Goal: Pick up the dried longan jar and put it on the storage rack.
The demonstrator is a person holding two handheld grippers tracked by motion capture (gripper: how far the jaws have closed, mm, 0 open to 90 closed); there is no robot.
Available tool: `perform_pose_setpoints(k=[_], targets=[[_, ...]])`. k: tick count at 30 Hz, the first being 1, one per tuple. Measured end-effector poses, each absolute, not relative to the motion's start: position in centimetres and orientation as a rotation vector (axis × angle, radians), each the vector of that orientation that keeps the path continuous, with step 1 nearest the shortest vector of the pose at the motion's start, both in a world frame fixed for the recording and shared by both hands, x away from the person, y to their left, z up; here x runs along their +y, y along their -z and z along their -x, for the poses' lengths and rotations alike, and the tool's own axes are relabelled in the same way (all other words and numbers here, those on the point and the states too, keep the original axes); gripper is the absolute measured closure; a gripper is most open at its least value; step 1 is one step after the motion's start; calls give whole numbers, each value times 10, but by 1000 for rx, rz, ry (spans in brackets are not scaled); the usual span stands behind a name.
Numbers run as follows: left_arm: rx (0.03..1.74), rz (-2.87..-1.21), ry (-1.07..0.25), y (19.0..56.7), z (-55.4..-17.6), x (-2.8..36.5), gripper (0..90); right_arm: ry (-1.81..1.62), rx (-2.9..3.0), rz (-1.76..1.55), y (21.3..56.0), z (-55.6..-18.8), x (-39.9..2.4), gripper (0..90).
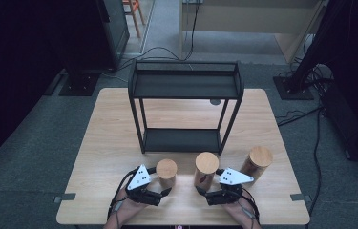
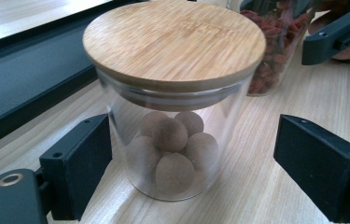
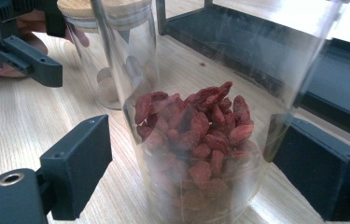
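Three glass jars with bamboo lids stand in a row near the table's front edge. My left gripper (image 1: pixel 160 181) (image 2: pixel 193 158) is open around the short jar of brown balls (image 1: pixel 166 171) (image 2: pixel 172 93). One jaw sits close to the glass and the other stands clearly off it. My right gripper (image 1: pixel 209 181) (image 3: pixel 193 158) is open around the tall jar of red dried berries (image 1: pixel 206 168) (image 3: pixel 196 135), with a small gap at one jaw. The third jar (image 1: pixel 257 161) stands free at the right.
A black two-tier metal shelf (image 1: pixel 184 86) stands on the wooden table (image 1: pixel 110 124) just behind the jars, both tiers bare. Beyond the table, cables and dark stands lie on the floor. The two grippers are close together, each visible in the other's view.
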State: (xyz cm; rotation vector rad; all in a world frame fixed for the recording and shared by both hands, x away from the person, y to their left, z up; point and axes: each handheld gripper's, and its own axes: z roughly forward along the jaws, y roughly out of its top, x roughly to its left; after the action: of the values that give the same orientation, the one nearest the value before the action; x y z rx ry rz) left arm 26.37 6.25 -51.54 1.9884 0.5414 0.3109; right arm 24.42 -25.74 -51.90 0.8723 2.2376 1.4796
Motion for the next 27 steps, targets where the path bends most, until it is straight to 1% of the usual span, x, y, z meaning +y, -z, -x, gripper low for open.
perform_pose_setpoints(k=[8, 15, 19, 25, 27], targets=[[574, -1965, -311, 515, -265, 65, 117, -1457, 2247, -852, 519, -244, -255, 121], [570, -1965, -339, 515, -262, 64, 117, -1457, 2252, -857, 519, -244, -255, 90], [573, -1958, -338, 515, -262, 65, 117, -1466, 2263, -867, 519, -245, -256, 88], [574, -1958, -345, 515, -262, 65, 117, -1482, 2271, -854, 519, -245, -256, 39], [575, -1957, -348, 515, -262, 65, 117, -1469, 2271, -850, 519, -244, -255, 39]])
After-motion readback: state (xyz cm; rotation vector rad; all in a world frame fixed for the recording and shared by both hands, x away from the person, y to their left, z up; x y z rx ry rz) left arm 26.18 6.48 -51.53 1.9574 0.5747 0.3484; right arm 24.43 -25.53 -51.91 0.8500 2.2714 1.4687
